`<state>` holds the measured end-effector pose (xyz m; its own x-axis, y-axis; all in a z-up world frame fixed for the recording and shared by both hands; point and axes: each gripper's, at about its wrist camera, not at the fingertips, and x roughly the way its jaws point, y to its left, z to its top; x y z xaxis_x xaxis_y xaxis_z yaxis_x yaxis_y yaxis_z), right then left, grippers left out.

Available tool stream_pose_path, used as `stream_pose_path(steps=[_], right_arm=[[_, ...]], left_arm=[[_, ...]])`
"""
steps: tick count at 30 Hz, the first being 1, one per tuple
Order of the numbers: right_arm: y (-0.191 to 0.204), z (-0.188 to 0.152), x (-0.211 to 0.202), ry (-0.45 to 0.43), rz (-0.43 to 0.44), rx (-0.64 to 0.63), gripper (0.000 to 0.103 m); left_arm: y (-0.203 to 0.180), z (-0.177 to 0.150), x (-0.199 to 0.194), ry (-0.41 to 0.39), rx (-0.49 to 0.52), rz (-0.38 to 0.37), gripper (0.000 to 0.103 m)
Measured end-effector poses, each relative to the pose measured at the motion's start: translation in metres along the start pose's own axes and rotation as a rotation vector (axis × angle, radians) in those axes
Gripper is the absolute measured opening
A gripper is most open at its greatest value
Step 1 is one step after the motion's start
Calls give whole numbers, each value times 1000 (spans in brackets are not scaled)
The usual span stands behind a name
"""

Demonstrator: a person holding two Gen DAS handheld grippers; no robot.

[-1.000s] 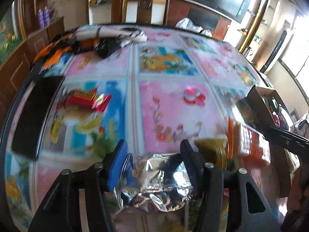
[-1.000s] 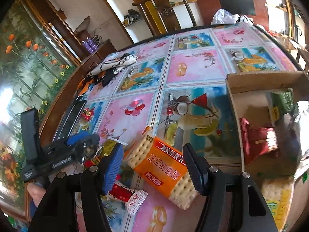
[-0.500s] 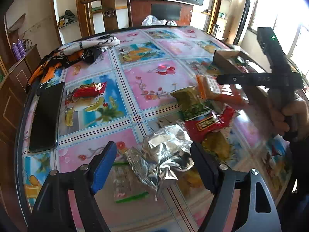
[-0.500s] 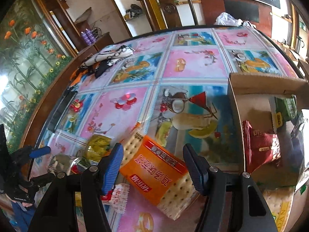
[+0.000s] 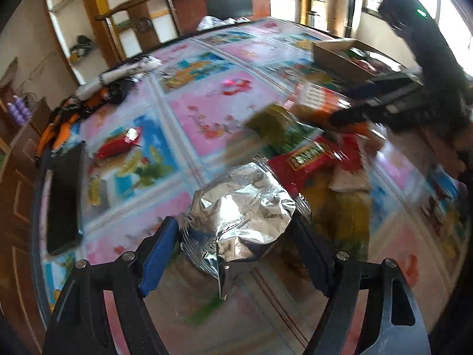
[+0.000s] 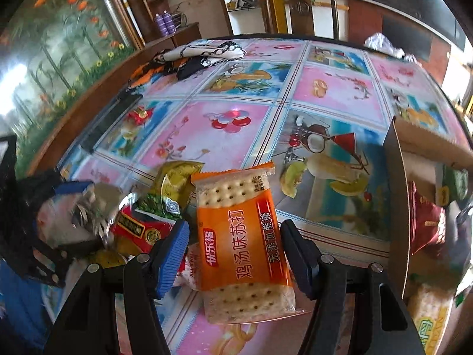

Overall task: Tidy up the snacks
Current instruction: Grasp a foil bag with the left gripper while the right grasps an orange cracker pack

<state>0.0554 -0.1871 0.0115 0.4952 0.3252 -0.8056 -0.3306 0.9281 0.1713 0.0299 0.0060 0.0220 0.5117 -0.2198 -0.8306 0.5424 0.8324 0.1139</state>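
A crumpled silver foil packet [image 5: 236,207] lies on the table between the fingers of my left gripper [image 5: 235,224]. The jaws stand open around it, with a small gap at the blue pad [image 5: 159,251]. Just beyond it lie a red packet [image 5: 307,159] and a green one [image 5: 278,127]. My right gripper [image 6: 235,226] is open astride an orange cracker packet [image 6: 239,242], which lies lengthwise on the table. A gap shows at its left pad [image 6: 174,254]. To the right stands the cardboard box [image 6: 396,177] with a red packet [image 6: 425,224] inside.
A black phone [image 5: 63,201] lies at the table's left edge, with a small red packet [image 5: 115,146] beside it. Scarves and dark cloth [image 6: 201,56] are heaped at the far left. A wooden chair [image 6: 295,6] stands behind the table. Another cracker packet [image 6: 428,316] lies near the box.
My left gripper's jaws have opened off the silver packet, which now rests on the table, and the wrist has rolled. My right gripper has rolled and moved in over the orange cracker packet.
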Motion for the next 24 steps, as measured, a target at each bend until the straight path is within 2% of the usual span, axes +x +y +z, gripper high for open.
stream_pose_path(steps=[2,7,11,12,14,17,19,20,24], right_arm=[[2,-1,1,0,-24,-23,68],[4,-2,4,3,-75,-53,68],[4,-2,4,4,-86,-56,68],[4,-2,5,5,-87,-57,68],[5,-3,5,7,-95,-65,68],[7,-5,7,12,-117,-85,67],[9,-7,8,5,-132,-102,60],[9,-7,7,2,-134,-108,58],[6,-7,5,-3,-130,-96,57]], left_arm=[[5,5,4,-21,-21,44,78],[8,18,15,-59,-23,102,78],[11,29,27,-49,-27,95,79],[11,31,30,-49,-33,95,82],[12,35,34,-49,-51,94,86],[17,36,37,-31,-103,63,86],[18,36,35,-26,-122,64,77],[18,35,34,-23,-132,53,62],[16,34,32,-19,-167,88,57]])
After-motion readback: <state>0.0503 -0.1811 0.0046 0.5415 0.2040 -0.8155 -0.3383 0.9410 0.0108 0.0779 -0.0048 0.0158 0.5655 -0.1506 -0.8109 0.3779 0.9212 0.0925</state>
